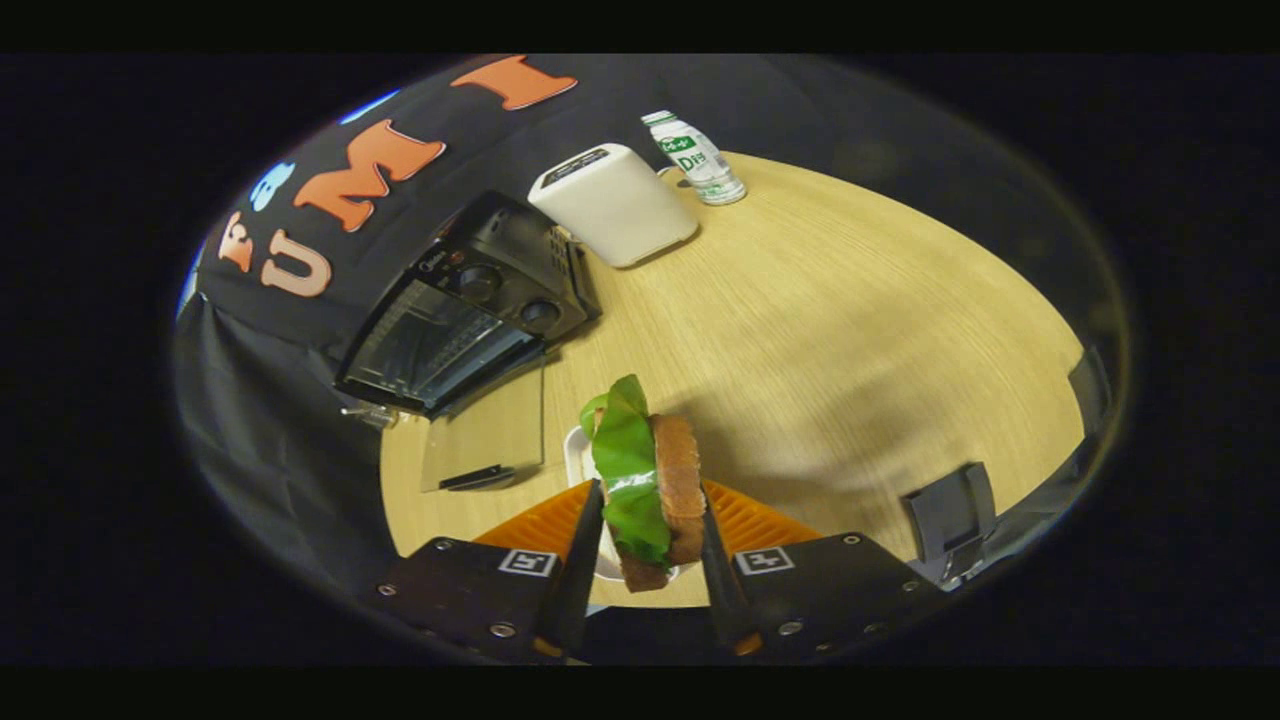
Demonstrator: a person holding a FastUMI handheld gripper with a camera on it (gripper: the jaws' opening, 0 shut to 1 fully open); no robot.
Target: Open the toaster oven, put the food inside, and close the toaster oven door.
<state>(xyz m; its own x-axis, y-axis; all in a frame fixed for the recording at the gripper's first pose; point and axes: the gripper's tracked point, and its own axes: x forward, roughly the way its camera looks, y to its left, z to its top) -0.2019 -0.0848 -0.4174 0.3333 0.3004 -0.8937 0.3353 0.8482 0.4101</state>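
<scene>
My gripper (pixel 650 520) is shut on a sandwich (pixel 650 480) of brown bread with green lettuce, held upright between both fingers above the wooden table (pixel 850 330). A white dish (pixel 575 455) lies partly hidden under the sandwich. Beyond the fingers, to the left, stands a black toaster oven (pixel 465 310) with two knobs. Its glass door (pixel 485 430) is folded down flat onto the table, the handle at its near edge, and the cavity is open toward me.
A white box-shaped appliance (pixel 615 205) stands right of the oven, and a small white bottle with a green label (pixel 695 158) stands behind it. A dark clamp-like fixture (pixel 950 515) sits at the table's near right edge. The black booth wall rises behind the oven.
</scene>
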